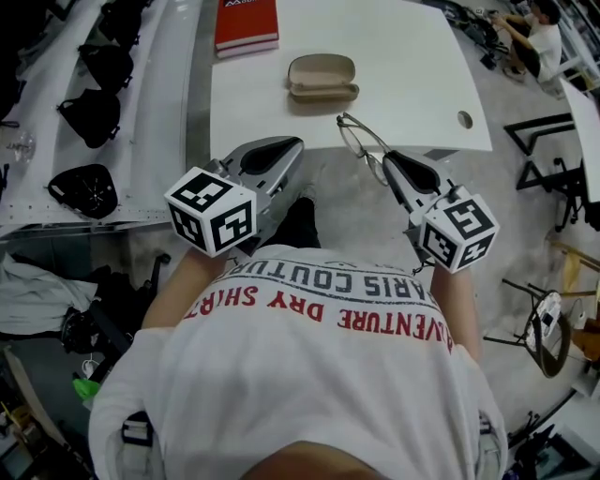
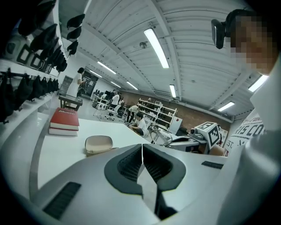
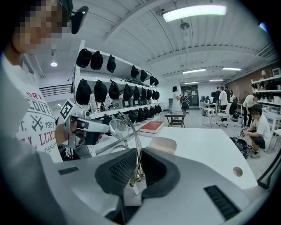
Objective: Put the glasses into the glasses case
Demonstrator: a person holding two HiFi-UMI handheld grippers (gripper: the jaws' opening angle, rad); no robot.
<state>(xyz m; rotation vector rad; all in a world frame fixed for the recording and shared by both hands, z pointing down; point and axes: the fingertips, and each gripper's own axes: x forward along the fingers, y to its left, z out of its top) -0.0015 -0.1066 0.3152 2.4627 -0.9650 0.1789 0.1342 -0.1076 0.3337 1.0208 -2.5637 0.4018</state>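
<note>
Along the far left, beside the white worktop (image 1: 403, 84), black caps (image 1: 92, 117) are sitting on a white rack (image 1: 150, 112). Short of the worktop's near left corner, the left gripper (image 1: 286, 145) is hovering with its dark ribbed jaws pressing together and nothing between them. A red hardcover book (image 1: 247, 23) is lying at the worktop's far left corner. Just nearer than the book, a beige oval hard-shell glasses case (image 1: 322, 77) is resting closed, well apart from both grippers. To its right, thin metal-framed glasses (image 1: 361, 141) are hanging in the air over the worktop's near edge, lenses pointing toward the case. The right gripper (image 1: 392, 159) is holding them. In its own view, its jaws are standing narrow and pinching the frame's thin metal arm between the pads (image 3: 120, 169), with a clear lens rising above. Near the worktop's near right corner, a small round hole (image 1: 465, 119) is showing.
</note>
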